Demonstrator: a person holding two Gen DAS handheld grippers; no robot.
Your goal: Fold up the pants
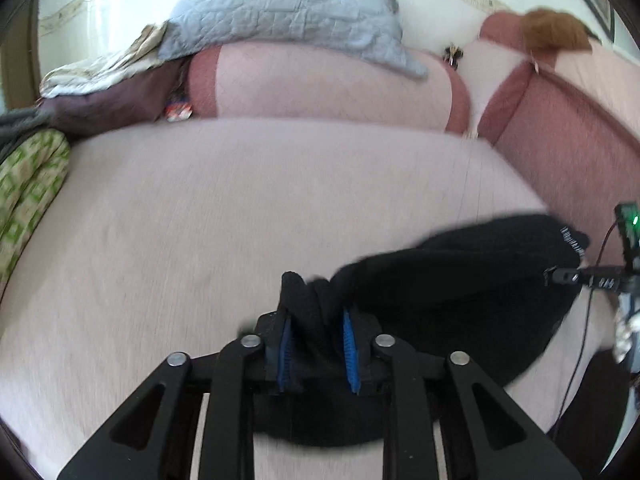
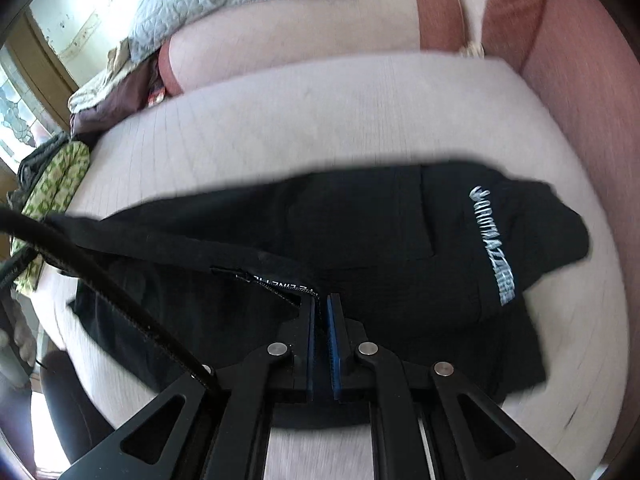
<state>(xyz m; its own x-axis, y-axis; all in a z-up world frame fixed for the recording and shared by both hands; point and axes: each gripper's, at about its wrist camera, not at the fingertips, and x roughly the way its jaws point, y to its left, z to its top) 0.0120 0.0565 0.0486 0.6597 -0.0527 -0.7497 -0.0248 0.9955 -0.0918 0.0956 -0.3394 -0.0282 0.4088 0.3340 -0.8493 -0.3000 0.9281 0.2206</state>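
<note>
Across the pink sofa seat (image 2: 280, 120) the black pants (image 2: 380, 240) are lying in a loose heap, spreading from near the green patterned cushion (image 2: 52, 200) toward the red armrest side, with the white lettering (image 2: 494, 240) facing up at the right end. Behind them a grey quilt (image 1: 280, 8) is draping over the back cushions, well apart from my work. I am clenching my left gripper (image 1: 316, 320) on a bunched wad of the black cloth, and my right gripper (image 2: 320, 312) is pinching a thin edge of the pants just beside the zipper tape (image 2: 276, 280), its blue pads almost touching. Both views are smearing, so I judge I am mid-carry. To do this fold well, I should be keeping both grips level and the cloth taut between them, laying the edge down square over the lower layer, and letting go only once the fabric is resting flat, or the wad at my left will be dragging a crease in
</note>
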